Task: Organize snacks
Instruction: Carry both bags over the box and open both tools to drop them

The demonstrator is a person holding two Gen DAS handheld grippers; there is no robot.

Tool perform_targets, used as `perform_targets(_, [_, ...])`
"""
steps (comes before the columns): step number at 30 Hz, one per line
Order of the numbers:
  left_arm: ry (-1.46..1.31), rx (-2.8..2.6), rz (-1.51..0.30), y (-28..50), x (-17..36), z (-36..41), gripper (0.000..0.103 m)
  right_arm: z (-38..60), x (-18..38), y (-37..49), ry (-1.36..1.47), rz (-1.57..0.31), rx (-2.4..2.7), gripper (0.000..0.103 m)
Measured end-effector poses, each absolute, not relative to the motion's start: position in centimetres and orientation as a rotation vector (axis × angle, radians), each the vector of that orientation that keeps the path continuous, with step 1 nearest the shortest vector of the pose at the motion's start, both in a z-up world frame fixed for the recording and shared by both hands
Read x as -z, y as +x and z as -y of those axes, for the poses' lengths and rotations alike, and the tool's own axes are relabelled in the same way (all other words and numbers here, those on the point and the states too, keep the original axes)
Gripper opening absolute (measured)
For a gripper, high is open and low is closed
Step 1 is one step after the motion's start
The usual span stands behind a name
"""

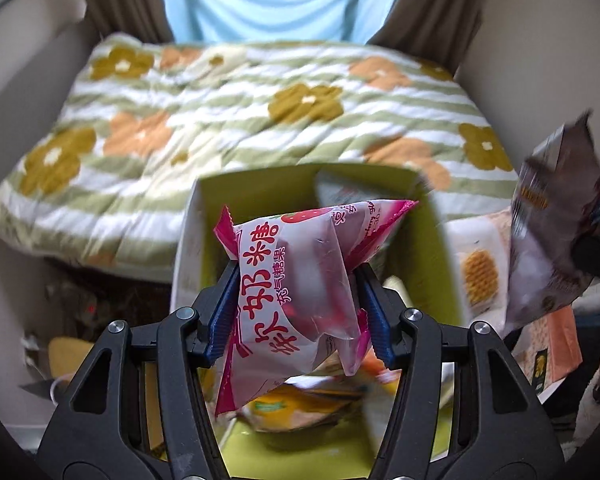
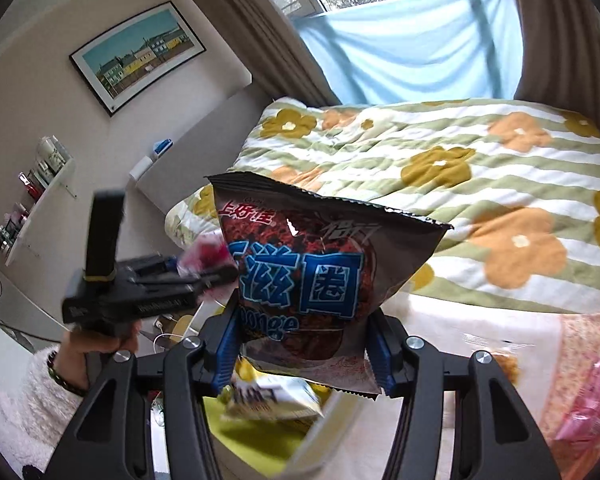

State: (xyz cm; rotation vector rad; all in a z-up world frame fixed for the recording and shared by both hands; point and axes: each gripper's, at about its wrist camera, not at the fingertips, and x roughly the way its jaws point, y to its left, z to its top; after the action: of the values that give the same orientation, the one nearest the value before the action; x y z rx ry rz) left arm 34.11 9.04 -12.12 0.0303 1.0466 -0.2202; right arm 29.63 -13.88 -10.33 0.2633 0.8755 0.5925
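Observation:
My left gripper (image 1: 296,304) is shut on a pink and white strawberry candy bag (image 1: 300,280), held above an open box with a yellow-green inside (image 1: 432,248). Several snack packs (image 1: 300,404) lie in that box. My right gripper (image 2: 304,340) is shut on a dark brown chip bag with blue characters (image 2: 312,264); the same chip bag (image 1: 552,240) shows at the right edge of the left wrist view. In the right wrist view the left gripper (image 2: 204,268) hangs at the left, held by a hand in a fluffy white sleeve (image 2: 24,404).
A bed with a green-striped flower quilt (image 1: 240,120) lies behind the box. A waffle snack pack (image 1: 480,276) and orange packs (image 2: 580,364) lie to the right of the box. Curtains and a blue cloth (image 2: 412,48) hang behind the bed; a wall shelf (image 2: 36,196) is at the left.

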Motion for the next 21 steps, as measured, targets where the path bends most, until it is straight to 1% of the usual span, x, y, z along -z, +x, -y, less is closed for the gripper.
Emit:
perform_targets(2, [0.019, 0.238, -1.056, 34.1, 13.1, -10.3, 0.054, 13.2, 10.7, 29.9, 0.265, -0.884, -0.586, 0.051])
perform_targets(3, [0.008, 0.251, -1.055, 34.3, 13.5, -10.8, 0.057, 12.8, 10.8, 30.1, 0.267, -0.889, -0.581, 0.051])
perform_targets(4, [-0.006, 0.266, -1.048, 34.4, 13.7, -11.3, 0.068, 12.6, 10.8, 30.3, 0.267, -0.894, -0.574, 0.051])
perform_targets(5, [-0.021, 0.273, -1.04, 34.4, 13.8, -11.5, 0.093, 12.3, 11.0, 30.4, 0.267, -0.898, -0.567, 0.051])
perform_targets(6, [-0.035, 0.271, -1.032, 34.6, 13.8, -11.8, 0.103, 12.2, 11.0, 30.5, 0.264, -0.903, -0.56, 0.051])
perform_targets(13, [0.01, 0.264, -0.995, 33.1, 13.0, -12.1, 0.103, 11.3, 11.5, 31.6, 0.205, -0.951, -0.535, 0.051])
perform_targets(21, [0.043, 0.213, -1.015, 31.5, 13.0, -12.5, 0.103, 9.7, 12.8, 35.0, 0.17, -1.03, -0.559, 0.051])
